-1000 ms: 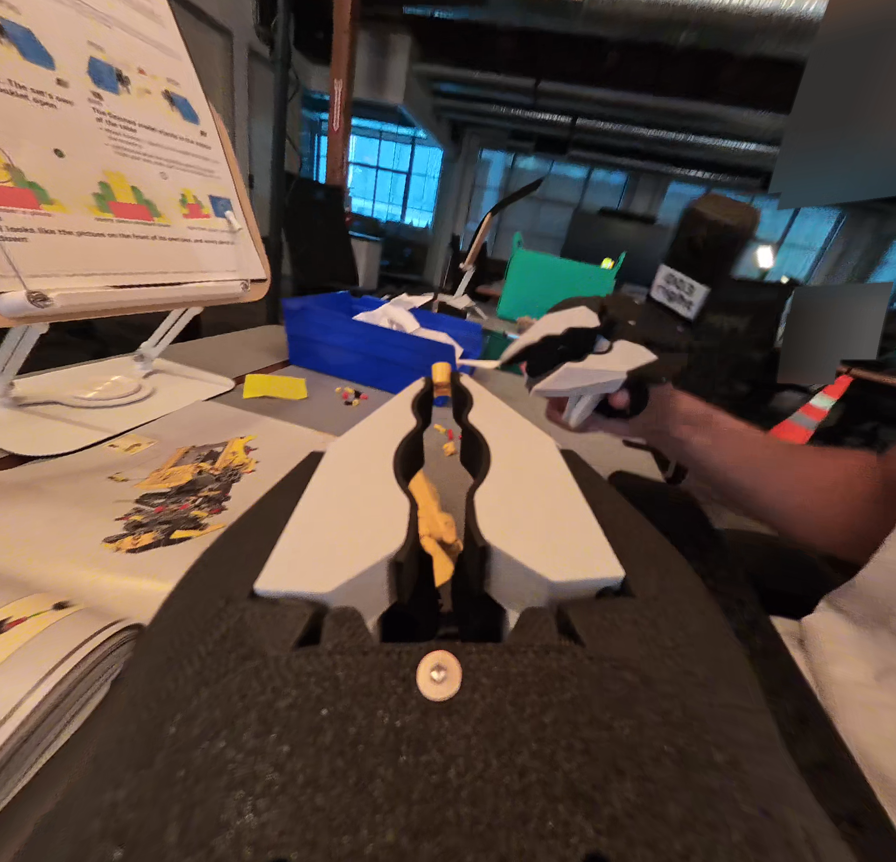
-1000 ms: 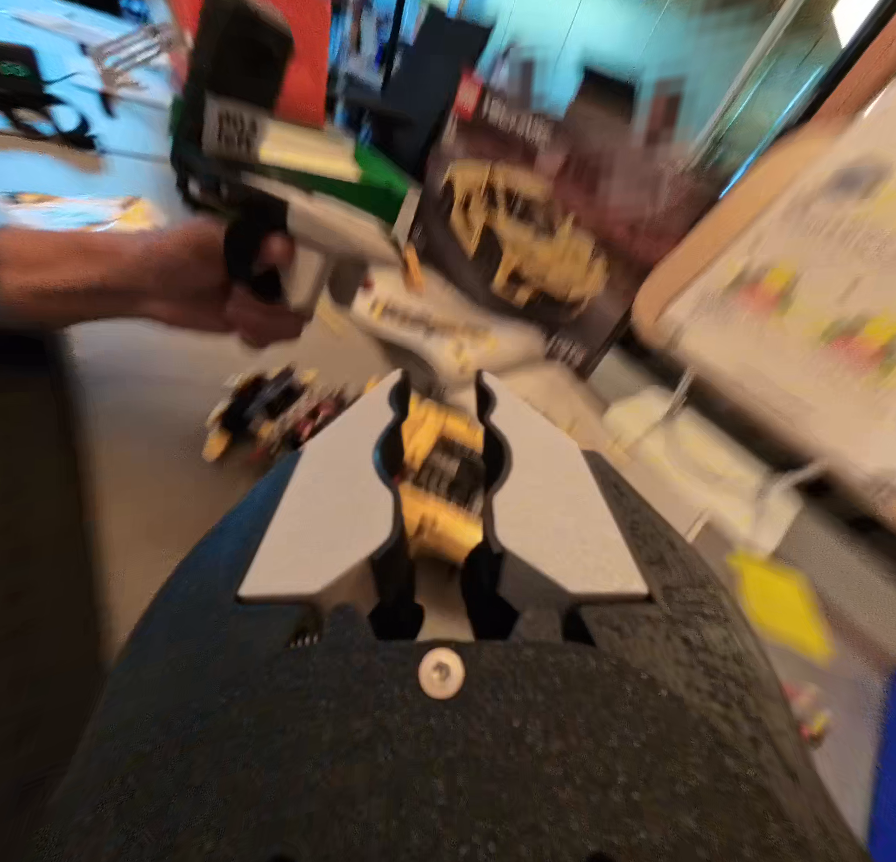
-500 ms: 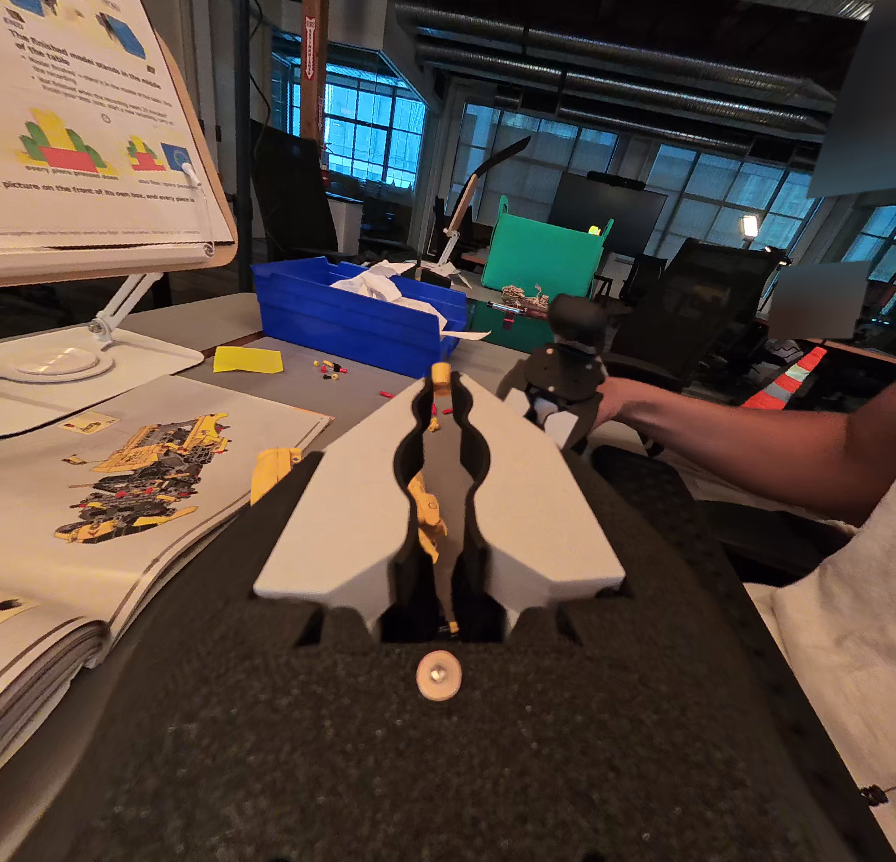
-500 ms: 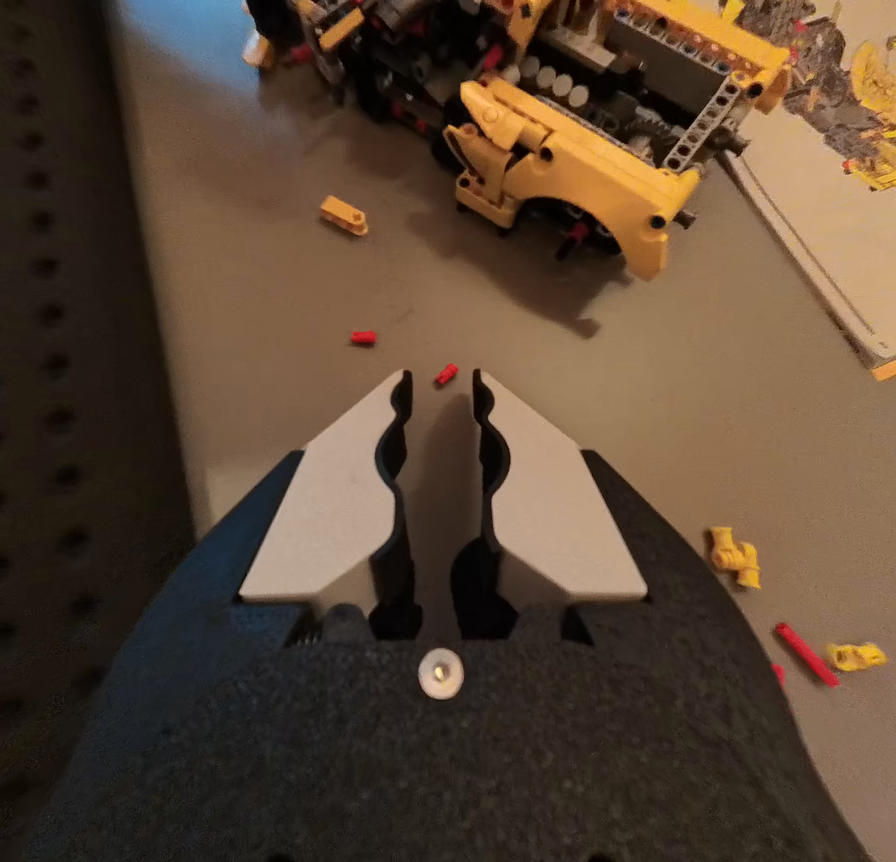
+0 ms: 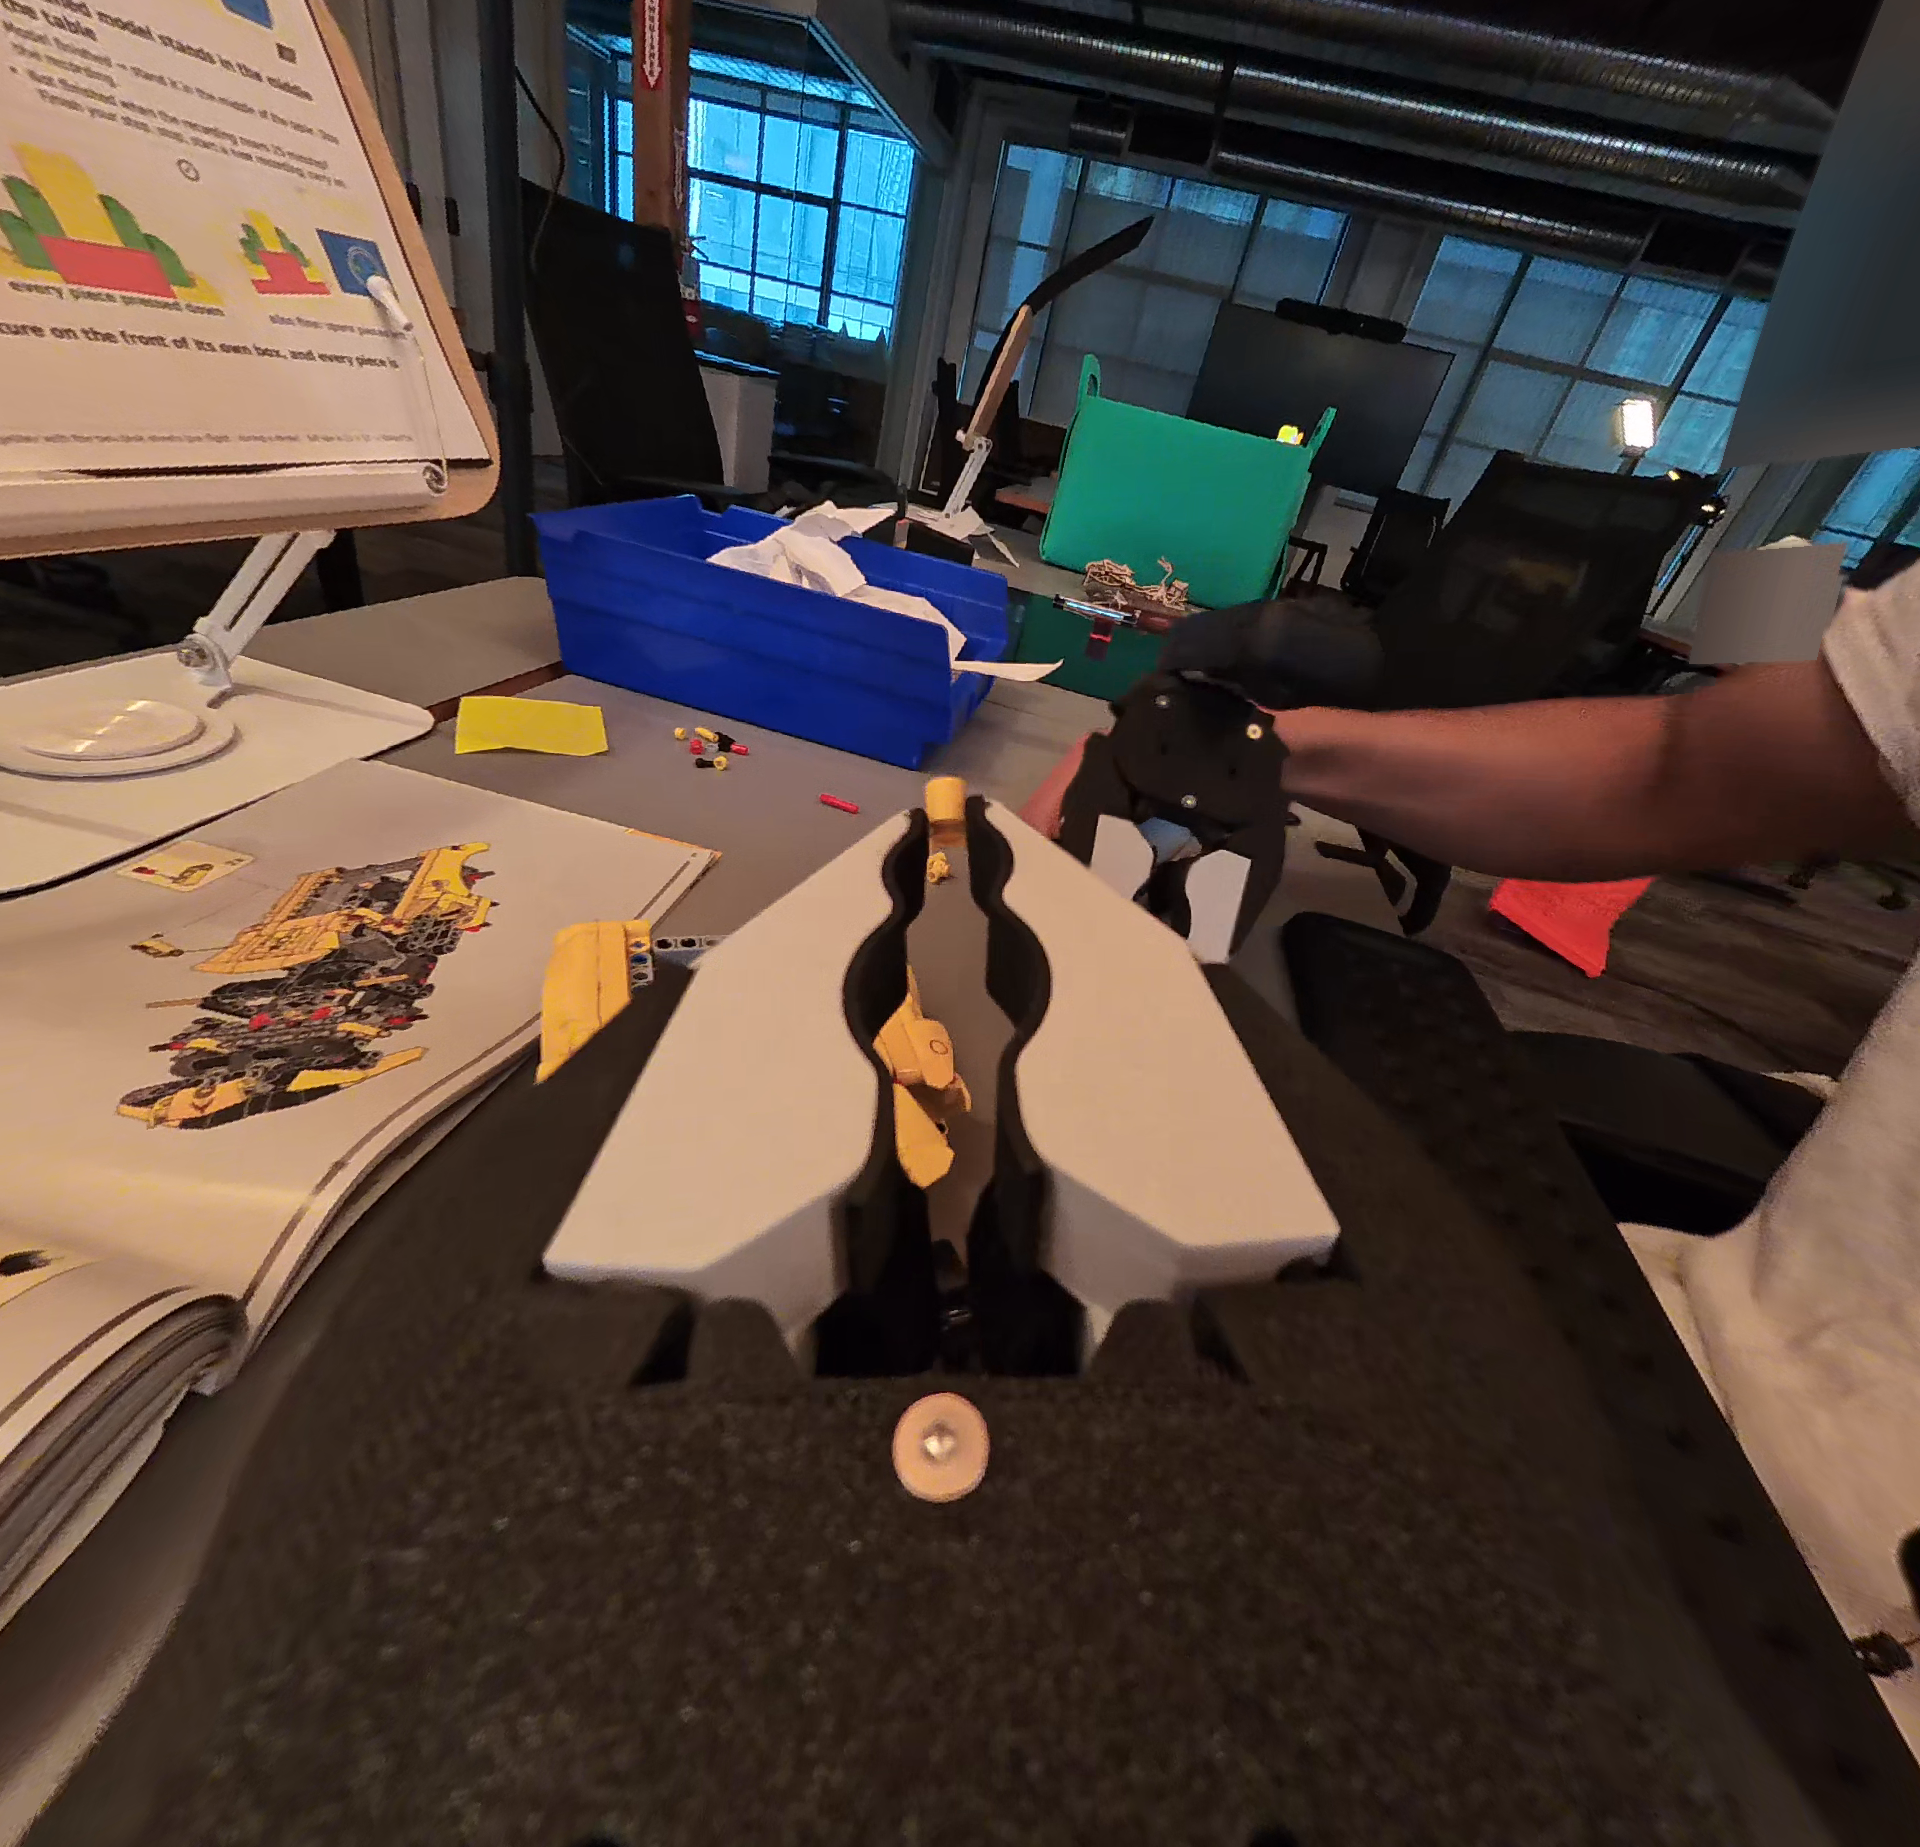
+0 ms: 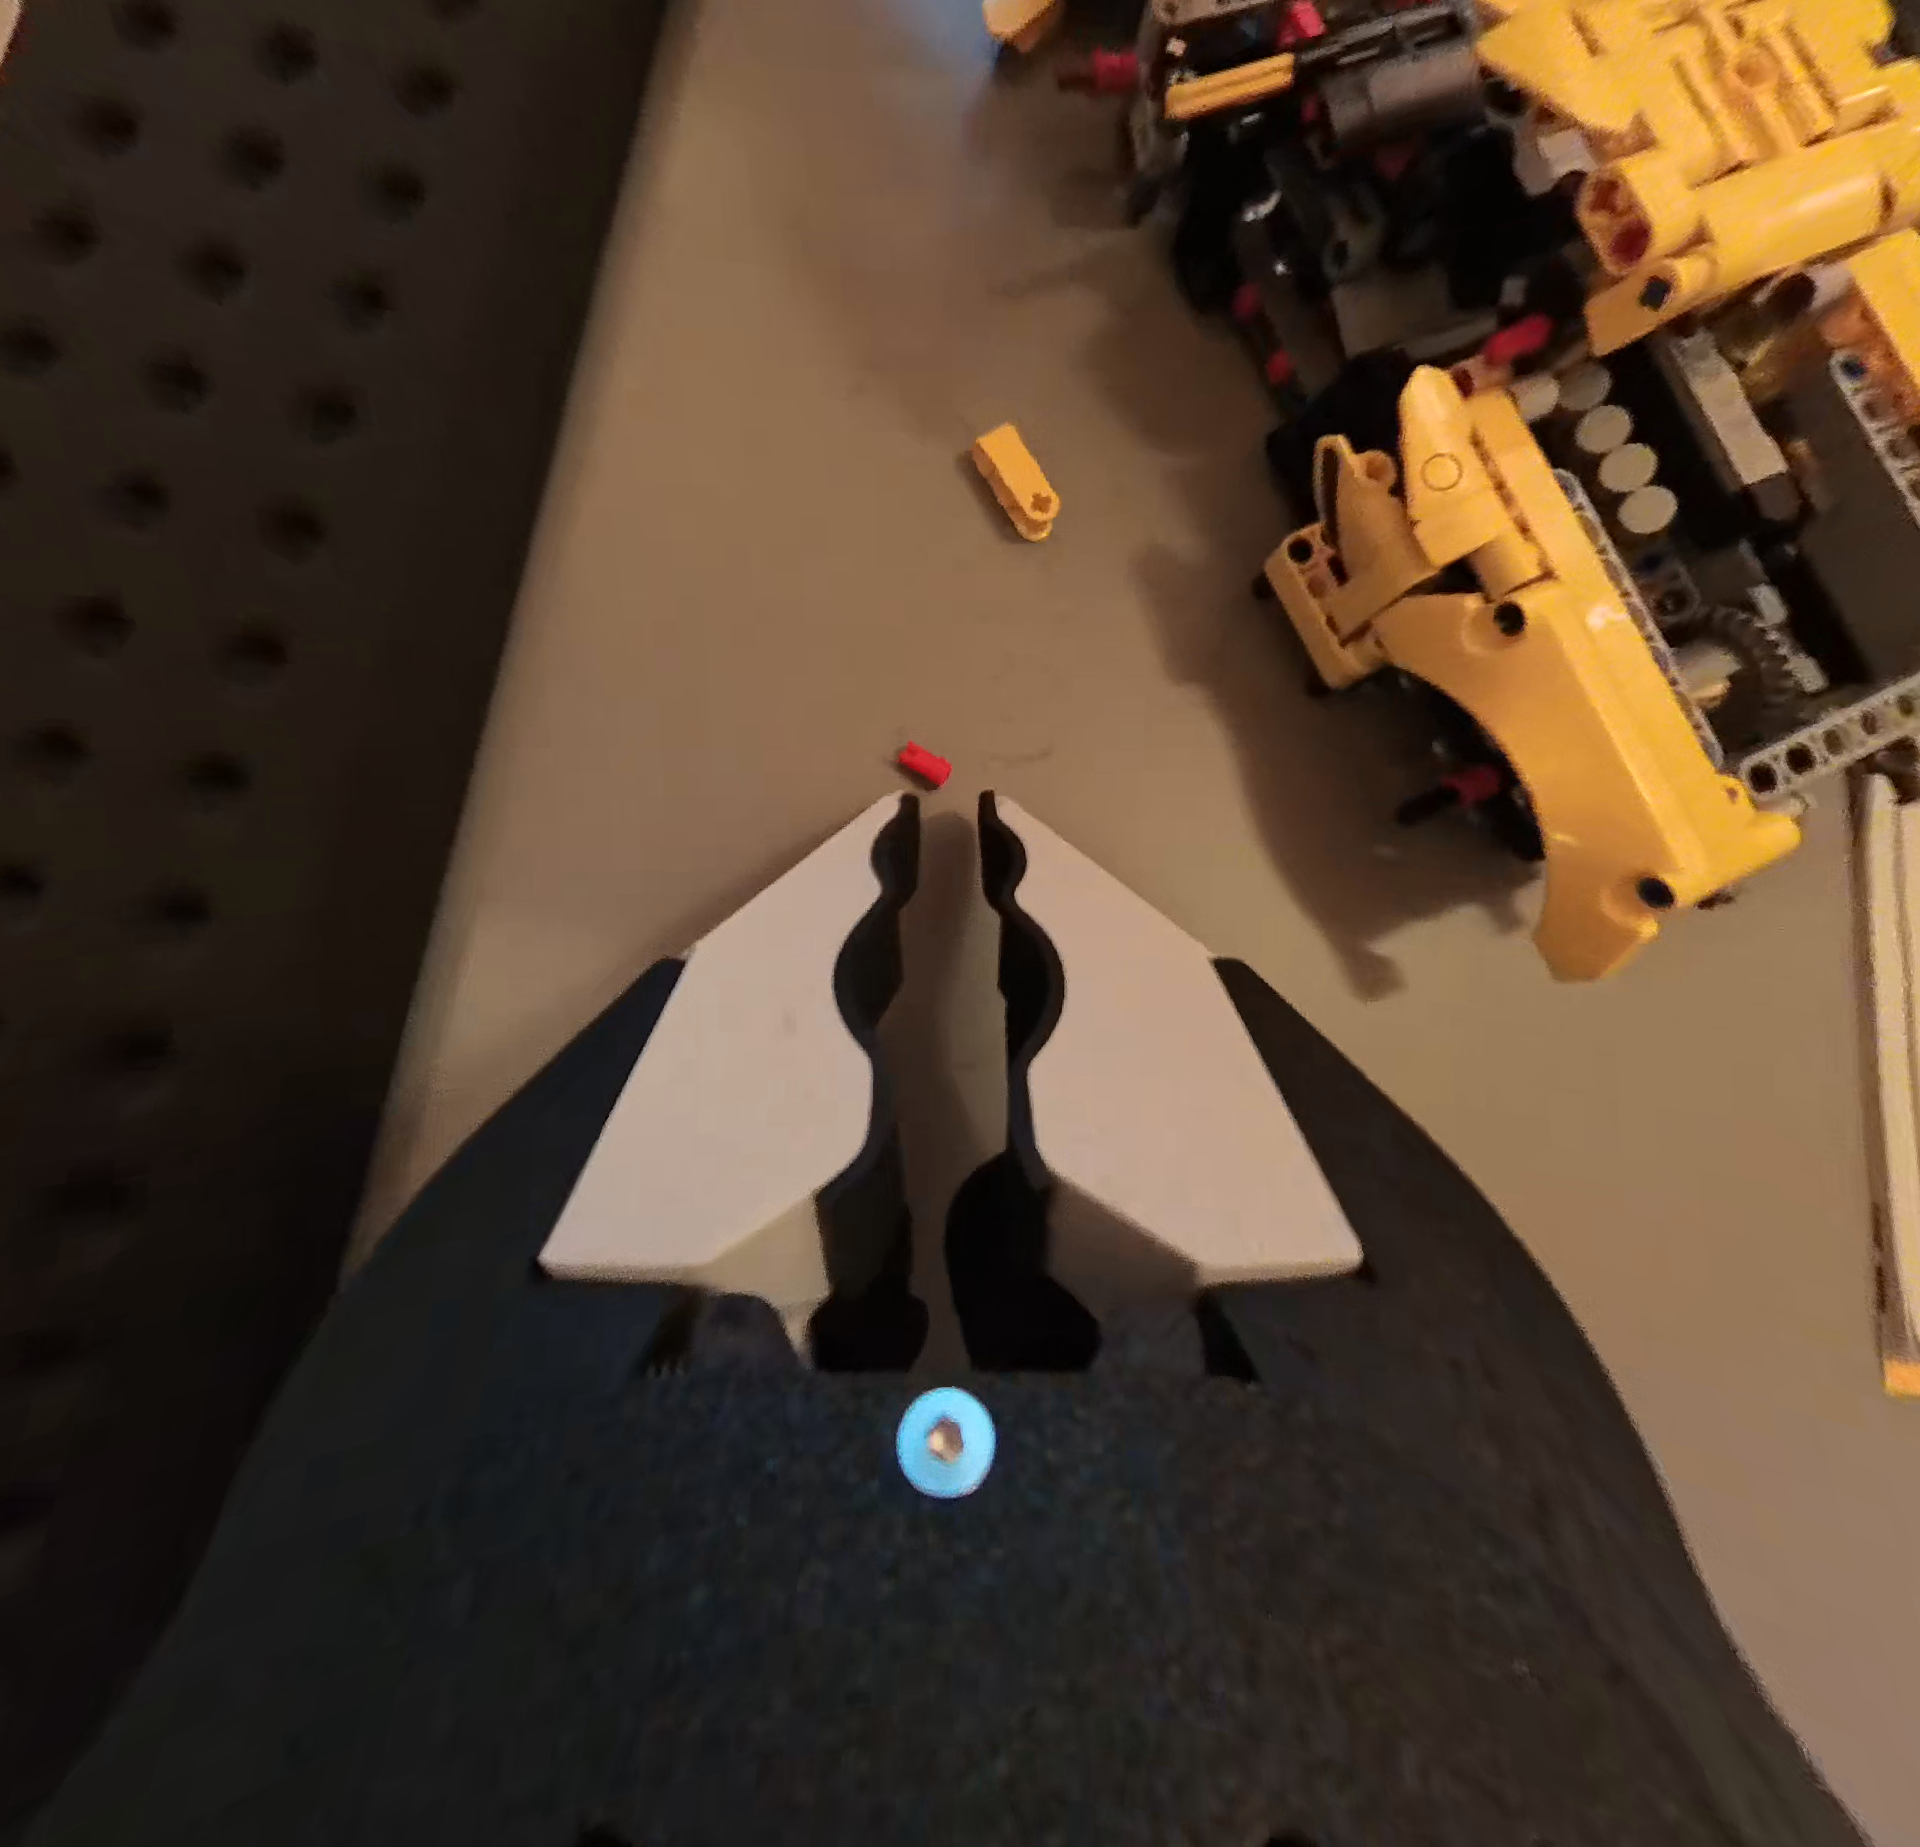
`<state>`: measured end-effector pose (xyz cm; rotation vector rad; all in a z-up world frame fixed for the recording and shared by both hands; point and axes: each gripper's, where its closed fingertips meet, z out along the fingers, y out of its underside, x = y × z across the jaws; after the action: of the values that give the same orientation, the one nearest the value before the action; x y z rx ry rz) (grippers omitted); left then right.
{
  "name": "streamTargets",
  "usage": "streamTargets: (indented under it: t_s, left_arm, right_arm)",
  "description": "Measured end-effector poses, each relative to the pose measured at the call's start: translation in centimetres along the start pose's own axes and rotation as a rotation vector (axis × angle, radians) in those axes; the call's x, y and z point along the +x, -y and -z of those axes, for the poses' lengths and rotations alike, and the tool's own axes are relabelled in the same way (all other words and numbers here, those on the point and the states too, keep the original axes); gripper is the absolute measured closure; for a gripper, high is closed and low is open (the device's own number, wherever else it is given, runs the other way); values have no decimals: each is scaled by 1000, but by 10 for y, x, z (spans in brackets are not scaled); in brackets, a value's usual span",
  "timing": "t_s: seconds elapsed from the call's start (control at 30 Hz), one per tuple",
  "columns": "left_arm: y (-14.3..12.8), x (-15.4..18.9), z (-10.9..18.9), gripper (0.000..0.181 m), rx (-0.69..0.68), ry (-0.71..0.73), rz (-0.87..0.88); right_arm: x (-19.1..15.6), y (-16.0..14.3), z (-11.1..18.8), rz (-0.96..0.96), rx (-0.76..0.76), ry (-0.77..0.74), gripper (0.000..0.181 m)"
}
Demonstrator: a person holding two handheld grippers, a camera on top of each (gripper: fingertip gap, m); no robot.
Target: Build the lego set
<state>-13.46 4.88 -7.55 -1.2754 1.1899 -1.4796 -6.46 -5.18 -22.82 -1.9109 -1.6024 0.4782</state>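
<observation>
Fingers of our left gripper (image 5: 943, 810) pinch a yellow piece (image 5: 944, 798); our right gripper (image 6: 948, 798), slightly parted, hovers beside a red pin (image 6: 923, 764).

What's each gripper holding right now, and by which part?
Left gripper pinches a small yellow piece at its fingertips, gripping its lower end. Right gripper holds nothing.

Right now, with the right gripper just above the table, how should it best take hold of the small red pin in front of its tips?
Probably grip the small red pin across its short width, coming straight down from above. It lies flat on the table, slanted, slightly left of the right gripper, so shift left and turn to match.
</observation>
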Motion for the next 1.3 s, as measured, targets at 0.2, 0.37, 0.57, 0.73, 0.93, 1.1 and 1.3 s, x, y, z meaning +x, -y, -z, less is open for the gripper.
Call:
streamTargets:
  t_s: [0.2, 0.37, 0.57, 0.73, 0.93, 1.1, 1.3]
  left_arm:
    - [-6, 0, -2, 174, -30, 0, -15]
    - [-9, -3, -2, 174, -41, 8, -14]
    - [-10, 0, -3, 174, -41, -1, -17]
    - [-10, -1, -3, 174, -46, 4, -19]
    - [-13, -4, -3, 174, -56, 10, -18]
    - [-15, -5, -3, 174, -63, 12, -19]
    - [-15, 1, -3, 174, -63, -18, -25]
  right_arm:
    - [-6, 7, -12, 77, 30, 123, 170]
    - [-6, 8, -12, 74, 70, 148, 173]
    - [-9, 5, -9, 58, 66, 148, 168]
    - [-5, -1, -5, 57, 57, 164, 169]
    - [-4, 3, -9, 102, 68, 180, 173]
    - [-4, 4, -9, 117, 94, 176, 177]
    - [-5, 14, -8, 60, 70, 152, 177]
